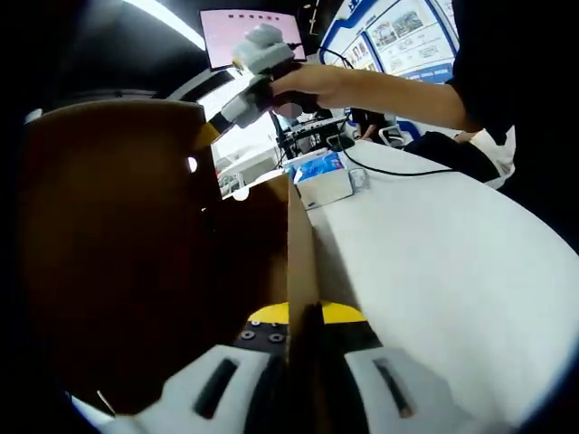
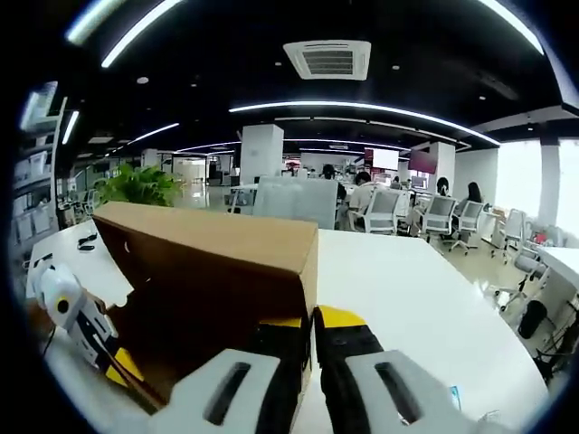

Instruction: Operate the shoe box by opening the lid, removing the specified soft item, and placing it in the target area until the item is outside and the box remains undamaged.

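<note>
A brown cardboard shoe box point(image 1: 300, 244) stands on the white table point(image 1: 434, 271). My left gripper point(image 1: 303, 316) is shut on the thin upper edge of the box's side wall. The lid point(image 1: 109, 190) is raised at the left, and the dark inside shows no item that I can make out. My right gripper point(image 1: 210, 134), held by a person's hand point(image 1: 312, 81), pinches the lid's far corner. In the right gripper view, my right gripper point(image 2: 312, 327) is shut on the edge of the lid point(image 2: 208, 249). The left gripper point(image 2: 118, 366) sits low at the left, by the box.
A small blue-and-white carton point(image 1: 324, 176) and a black cable point(image 1: 398, 169) lie on the table beyond the box. A person's dark sleeve point(image 1: 507, 63) reaches in from the right. Office chairs point(image 2: 439, 215), seated people and a green plant point(image 2: 136, 185) stand far behind.
</note>
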`<action>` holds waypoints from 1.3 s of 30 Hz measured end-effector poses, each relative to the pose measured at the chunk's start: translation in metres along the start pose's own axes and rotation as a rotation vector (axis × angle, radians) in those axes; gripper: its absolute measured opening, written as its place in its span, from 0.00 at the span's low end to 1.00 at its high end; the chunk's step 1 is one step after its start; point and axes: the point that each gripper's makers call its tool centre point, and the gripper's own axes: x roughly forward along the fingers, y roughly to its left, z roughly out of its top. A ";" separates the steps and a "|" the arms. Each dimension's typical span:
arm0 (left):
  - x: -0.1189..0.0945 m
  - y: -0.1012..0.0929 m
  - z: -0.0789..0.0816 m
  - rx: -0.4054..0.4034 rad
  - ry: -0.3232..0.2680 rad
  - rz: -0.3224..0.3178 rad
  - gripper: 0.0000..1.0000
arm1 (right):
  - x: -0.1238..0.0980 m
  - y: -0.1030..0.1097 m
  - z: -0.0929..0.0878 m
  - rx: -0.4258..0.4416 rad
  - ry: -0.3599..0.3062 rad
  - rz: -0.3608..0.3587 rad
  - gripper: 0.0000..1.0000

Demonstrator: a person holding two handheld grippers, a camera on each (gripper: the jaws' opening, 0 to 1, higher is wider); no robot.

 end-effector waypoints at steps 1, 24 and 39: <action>0.000 -0.001 0.000 0.000 0.000 0.000 0.07 | 0.000 0.000 0.000 -0.003 0.001 -0.001 0.02; 0.001 -0.002 0.003 0.012 0.011 0.022 0.23 | 0.003 0.000 -0.001 -0.009 0.002 -0.008 0.01; -0.008 -0.008 0.026 -0.066 -0.026 0.034 0.43 | 0.003 0.000 -0.002 -0.004 0.002 -0.007 0.01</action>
